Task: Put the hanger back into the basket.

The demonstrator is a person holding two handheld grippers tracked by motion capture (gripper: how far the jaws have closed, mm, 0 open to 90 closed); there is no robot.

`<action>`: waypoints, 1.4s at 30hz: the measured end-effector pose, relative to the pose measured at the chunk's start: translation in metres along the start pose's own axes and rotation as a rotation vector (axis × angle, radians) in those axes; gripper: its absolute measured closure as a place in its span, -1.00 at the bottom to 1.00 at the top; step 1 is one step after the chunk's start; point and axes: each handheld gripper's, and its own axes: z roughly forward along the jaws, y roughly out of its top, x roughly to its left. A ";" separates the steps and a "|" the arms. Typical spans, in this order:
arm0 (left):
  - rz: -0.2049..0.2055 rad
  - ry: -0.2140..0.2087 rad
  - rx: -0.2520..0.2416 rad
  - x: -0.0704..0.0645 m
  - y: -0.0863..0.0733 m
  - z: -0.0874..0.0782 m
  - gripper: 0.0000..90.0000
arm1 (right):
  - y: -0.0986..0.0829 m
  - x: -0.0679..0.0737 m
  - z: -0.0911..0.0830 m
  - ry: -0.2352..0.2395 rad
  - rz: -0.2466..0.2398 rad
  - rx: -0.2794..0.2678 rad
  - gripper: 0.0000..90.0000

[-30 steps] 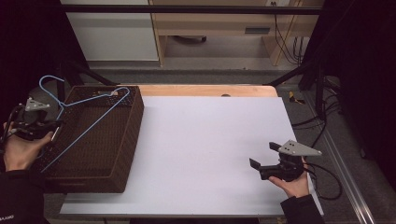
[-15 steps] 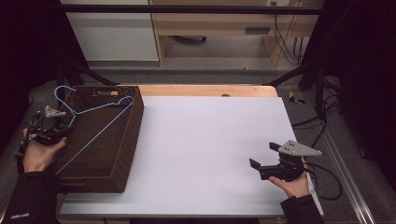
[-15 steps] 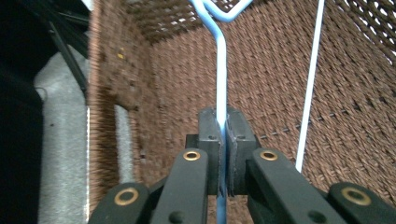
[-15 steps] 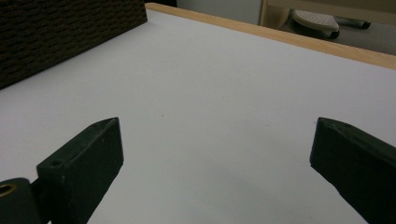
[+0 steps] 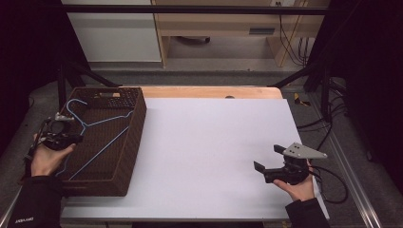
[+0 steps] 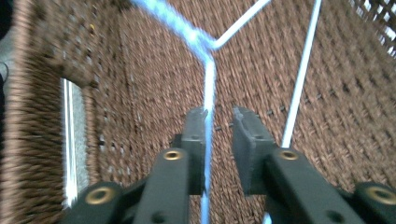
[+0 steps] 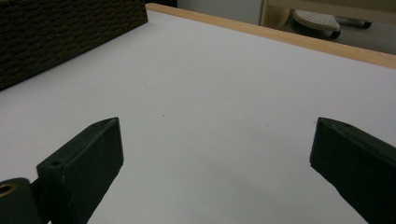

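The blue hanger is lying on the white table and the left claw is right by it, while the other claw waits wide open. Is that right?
Not quite. The blue hanger is lying in the brown woven basket, not on the white table; the high view shows it. The rest holds: the left claw is right at its wire, and the right claw waits wide open.

The left gripper is held in the person's left hand at the left edge of the high view, with the dark sleeve coming in from the bottom corner. In the left gripper view its two black jaws stand close together with only a narrow gap. The right gripper is held low in the right hand at the right side. It points toward the left, its grey plate is on top, and its jaws stand wide apart.
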 end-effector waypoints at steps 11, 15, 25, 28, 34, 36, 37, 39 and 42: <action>-0.008 -0.119 -0.304 -0.026 0.001 -0.049 0.03 | 0.001 -0.001 -0.001 -0.003 0.005 -0.016 -0.93; 0.032 -0.161 -0.361 -0.047 0.001 -0.058 -0.15 | 0.001 -0.001 -0.001 -0.006 0.012 -0.022 -0.93; 0.052 -0.299 -0.461 -0.101 -0.001 -0.071 -0.58 | 0.002 -0.002 -0.002 -0.006 0.020 -0.034 -0.94; 0.061 -0.325 -0.470 -0.117 -0.003 -0.071 -0.68 | 0.002 -0.002 -0.002 -0.008 0.021 -0.037 -0.95; 0.080 -0.394 -0.483 -0.146 -0.009 -0.066 -0.79 | 0.002 -0.002 -0.004 -0.009 0.028 -0.049 -0.95; 0.103 -0.411 -0.486 -0.154 -0.011 -0.064 -0.80 | 0.002 -0.002 -0.005 -0.011 0.025 -0.052 -0.95; 0.110 -0.417 -0.484 -0.159 -0.011 -0.062 -0.81 | 0.002 -0.002 -0.005 -0.010 0.025 -0.052 -0.95; 0.118 -0.432 -0.479 -0.166 -0.012 -0.060 -0.82 | 0.002 -0.002 -0.004 -0.010 0.021 -0.050 -0.96; 0.129 -0.428 -0.486 -0.172 -0.015 -0.058 -0.82 | 0.001 -0.002 -0.005 -0.009 0.023 -0.052 -0.96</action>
